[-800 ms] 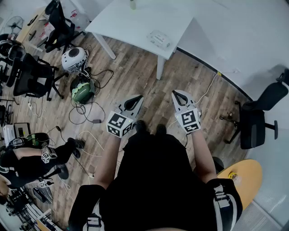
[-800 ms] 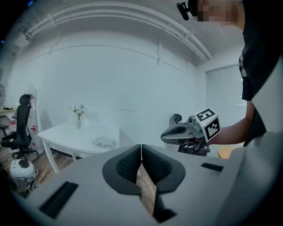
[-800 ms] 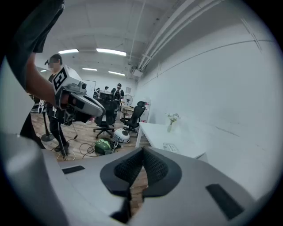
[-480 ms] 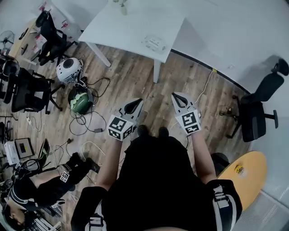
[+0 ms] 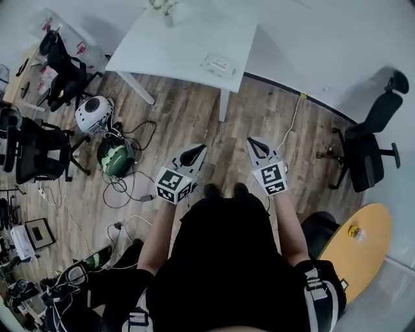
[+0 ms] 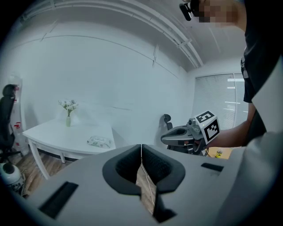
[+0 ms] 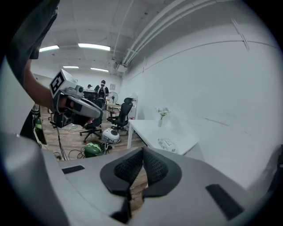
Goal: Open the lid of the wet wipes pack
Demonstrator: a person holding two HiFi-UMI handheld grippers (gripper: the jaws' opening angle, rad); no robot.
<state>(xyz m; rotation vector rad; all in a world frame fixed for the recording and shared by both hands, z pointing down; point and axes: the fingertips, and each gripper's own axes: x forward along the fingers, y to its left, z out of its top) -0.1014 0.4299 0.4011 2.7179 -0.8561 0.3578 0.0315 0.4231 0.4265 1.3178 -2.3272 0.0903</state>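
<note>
The wet wipes pack (image 5: 218,65) lies flat on a white table (image 5: 162,45) far ahead; it also shows in the left gripper view as a pack (image 6: 99,141) and in the right gripper view as a pack (image 7: 167,144). My left gripper (image 5: 201,148) is held over the wooden floor, well short of the table, its jaws shut with nothing between them. My right gripper (image 5: 250,141) hangs beside it, also shut and empty. Each gripper appears in the other's view: the right gripper (image 6: 162,139) and the left gripper (image 7: 100,112).
A small vase of flowers (image 5: 165,11) stands at the table's far end. Office chairs (image 5: 366,152) stand right and left (image 5: 32,146). Helmets (image 5: 117,155) and cables lie on the floor at left. A round yellow table (image 5: 360,243) is at the right.
The view has shifted toward the table, which now sits lower in the head view. Both grippers keep their pose and stay shut. The person crouching at lower left has moved out of sight.
</note>
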